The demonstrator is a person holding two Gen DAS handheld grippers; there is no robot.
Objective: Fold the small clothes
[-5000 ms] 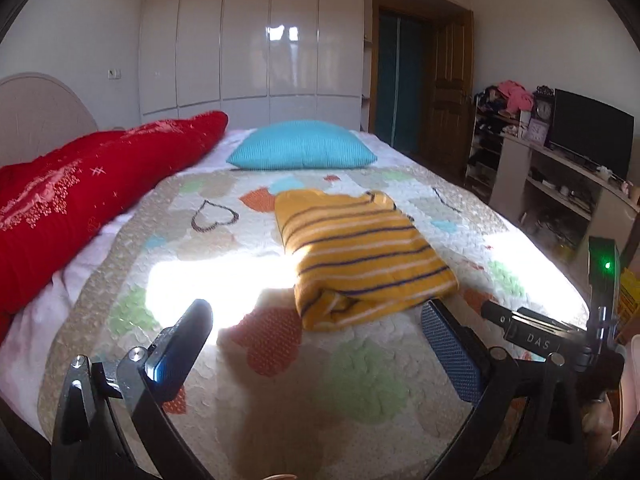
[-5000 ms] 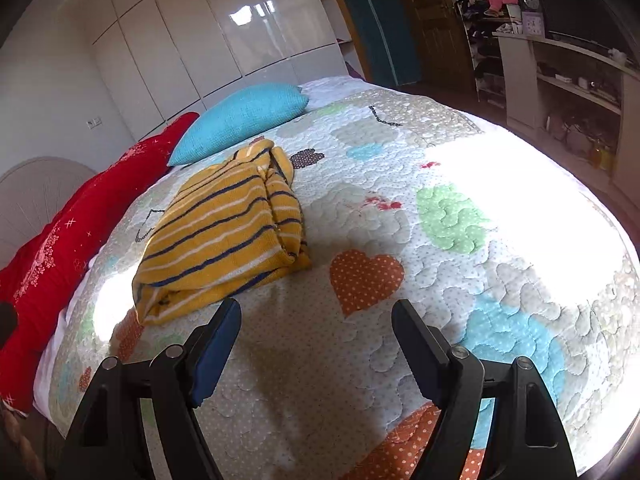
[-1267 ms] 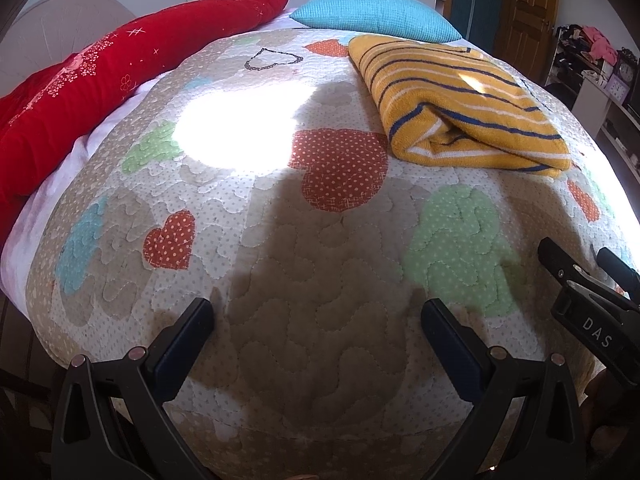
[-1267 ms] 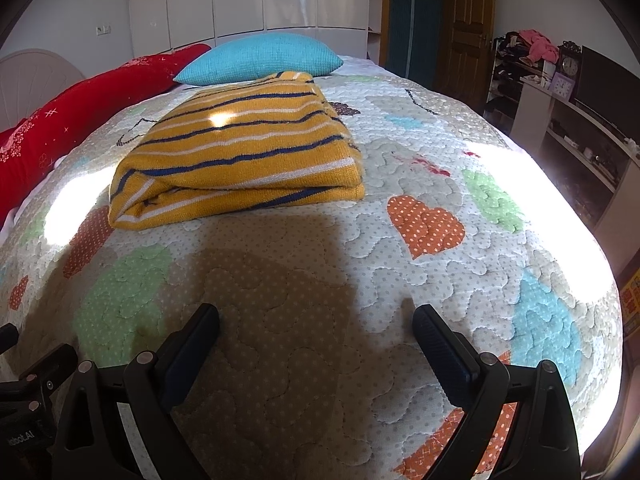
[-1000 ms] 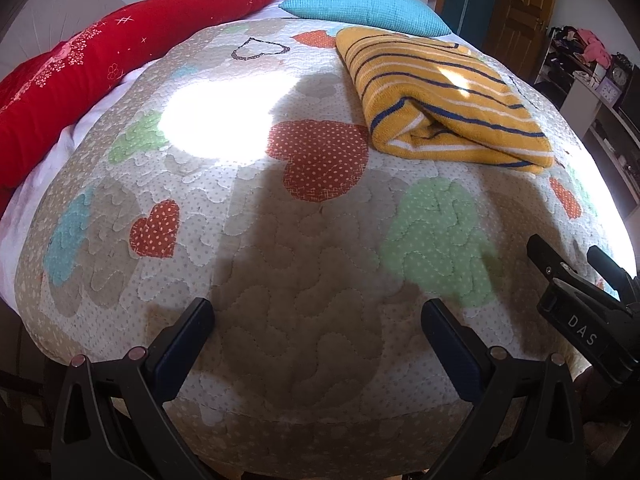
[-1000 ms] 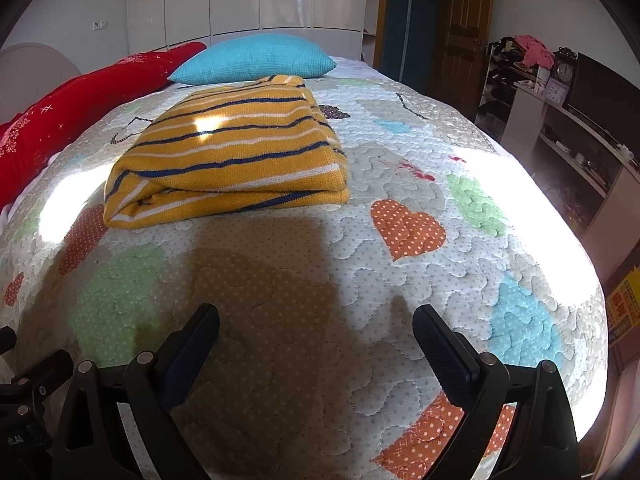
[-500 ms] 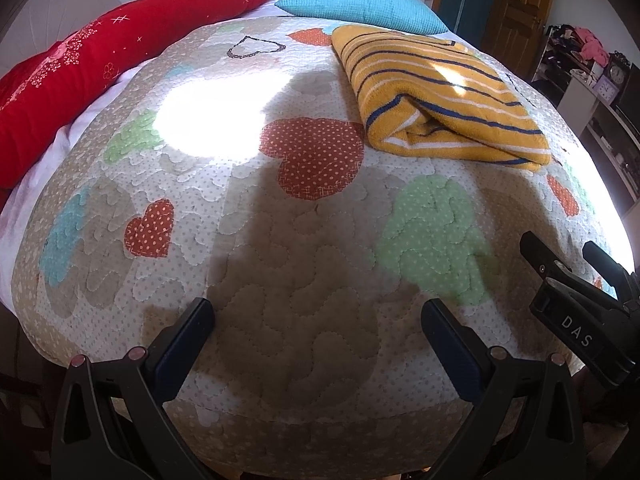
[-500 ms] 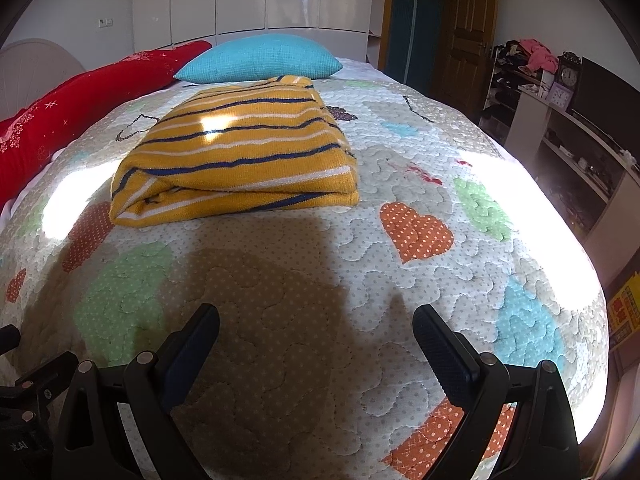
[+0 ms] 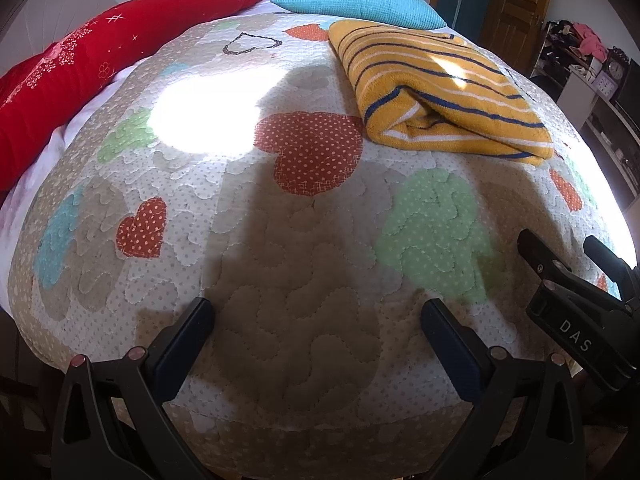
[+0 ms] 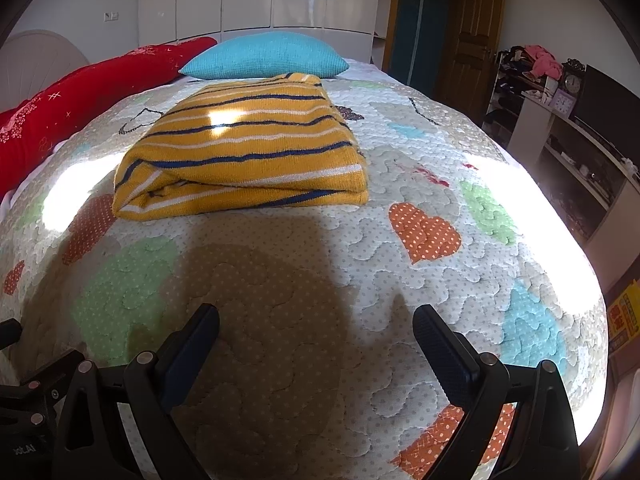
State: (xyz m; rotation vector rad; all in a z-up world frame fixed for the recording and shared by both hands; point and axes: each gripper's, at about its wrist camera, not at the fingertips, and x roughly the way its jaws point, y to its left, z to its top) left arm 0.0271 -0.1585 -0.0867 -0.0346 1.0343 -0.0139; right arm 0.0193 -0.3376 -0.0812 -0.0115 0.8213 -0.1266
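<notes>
Sweater (image 10: 248, 160) sits folded in the upper centre of the right wrist frame, on the quilt (image 10: 400, 260), its far end almost at the blue pillow (image 10: 264, 58). Layers stacked, open folded edge faces the cameras; looks like a finished fold, so my read is the task is done or nearly so for this piece.

Right gripper (image 10: 316, 344) low in frame, jaws spread wide, nothing between them, well short of the sweater. Left gripper (image 9: 318, 334) same: released, empty, hovering over bare quilt at the bottom of its frame. In that view the sweater (image 9: 436, 92) is upper right and the red bolster (image 9: 100, 64) upper left.

Both claws parked near the bed's near edge, probably to keep clear of the stack and avoid dragging it. Pile looks stable.
</notes>
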